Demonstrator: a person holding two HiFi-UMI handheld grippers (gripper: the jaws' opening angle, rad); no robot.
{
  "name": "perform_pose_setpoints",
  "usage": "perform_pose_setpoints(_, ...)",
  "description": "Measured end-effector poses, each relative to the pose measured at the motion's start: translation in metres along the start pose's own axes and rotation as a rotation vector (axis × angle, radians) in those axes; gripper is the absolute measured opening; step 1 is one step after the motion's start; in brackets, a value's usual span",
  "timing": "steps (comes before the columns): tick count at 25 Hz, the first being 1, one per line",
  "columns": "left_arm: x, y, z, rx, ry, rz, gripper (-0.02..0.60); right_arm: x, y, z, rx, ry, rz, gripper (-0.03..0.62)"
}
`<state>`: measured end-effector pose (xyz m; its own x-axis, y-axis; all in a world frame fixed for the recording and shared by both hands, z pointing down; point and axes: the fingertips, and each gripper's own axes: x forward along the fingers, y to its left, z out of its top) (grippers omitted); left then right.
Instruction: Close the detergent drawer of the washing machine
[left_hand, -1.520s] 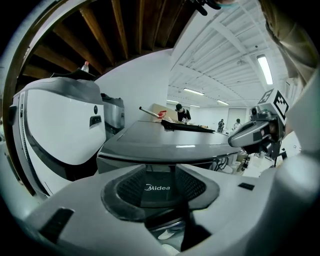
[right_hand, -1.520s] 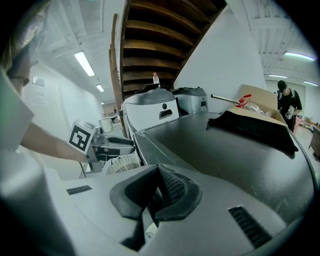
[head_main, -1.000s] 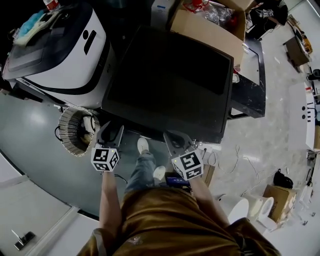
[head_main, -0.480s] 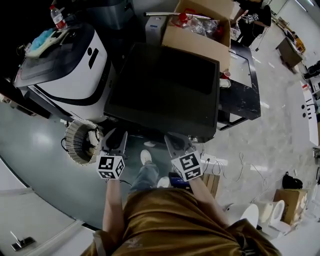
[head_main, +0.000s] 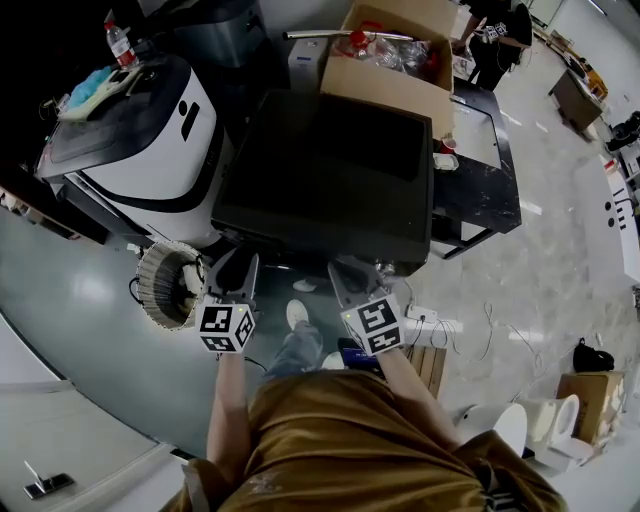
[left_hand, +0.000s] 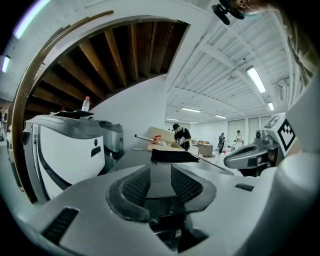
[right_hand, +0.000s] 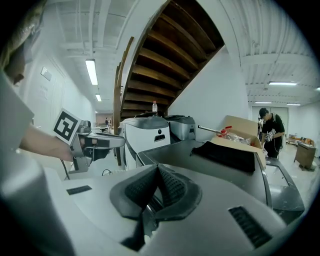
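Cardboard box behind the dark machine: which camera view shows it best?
The head view: it looks down into the open cardboard box, showing flaps, front wall and the clutter inside. The right gripper view shows only its side and some clutter poking above the rim; the left gripper view, a small distant part.

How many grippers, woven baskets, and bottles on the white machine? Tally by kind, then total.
Grippers: 2 (left gripper, jaws closing with nothing between; right gripper)
Woven baskets: 1
Bottles on the white machine: 1
Total: 4
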<state>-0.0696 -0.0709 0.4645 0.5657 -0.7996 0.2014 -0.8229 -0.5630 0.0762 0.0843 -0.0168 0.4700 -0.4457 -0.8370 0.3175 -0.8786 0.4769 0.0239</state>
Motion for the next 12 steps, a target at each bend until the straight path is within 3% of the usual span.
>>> perform_pose_setpoints(12, -0.0093, 0.0008, -0.0036, -0.011, 0.007, 0.011, 0.144, -0.0047, 0.0099, 0.0031, -0.018, 0.015, 0.024, 0.012)
